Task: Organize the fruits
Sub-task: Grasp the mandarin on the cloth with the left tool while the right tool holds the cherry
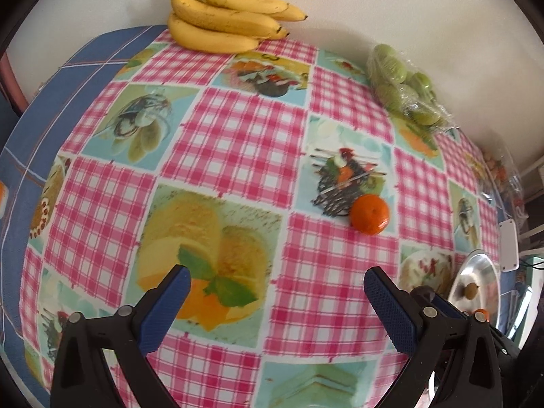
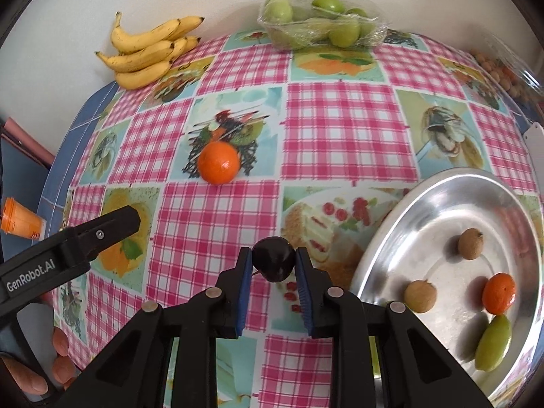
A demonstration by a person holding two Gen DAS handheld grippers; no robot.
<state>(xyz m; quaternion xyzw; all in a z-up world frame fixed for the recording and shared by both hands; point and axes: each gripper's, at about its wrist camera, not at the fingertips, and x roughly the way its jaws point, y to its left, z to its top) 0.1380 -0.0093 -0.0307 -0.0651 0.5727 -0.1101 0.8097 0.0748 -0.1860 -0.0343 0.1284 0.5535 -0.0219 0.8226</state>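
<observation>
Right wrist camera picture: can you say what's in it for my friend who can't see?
The right gripper pinches a small dark fruit above a checked tablecloth. Beside it, a metal plate holds two brown fruits, an orange one and a green one. Another orange fruit sits alone; bananas lie behind.

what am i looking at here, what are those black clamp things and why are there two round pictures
No robot: a person holds a black two-finger clamp tool in each hand, and a fisheye camera on each looks along its fingers. One picture comes from the left tool, which is open and empty. The other comes from the right tool, shut on a small dark round fruit. On the pink checked tablecloth lie a loose orange mandarin, a yellow banana bunch, wrapped green fruits and a round metal tray holding a few small fruits.
</observation>
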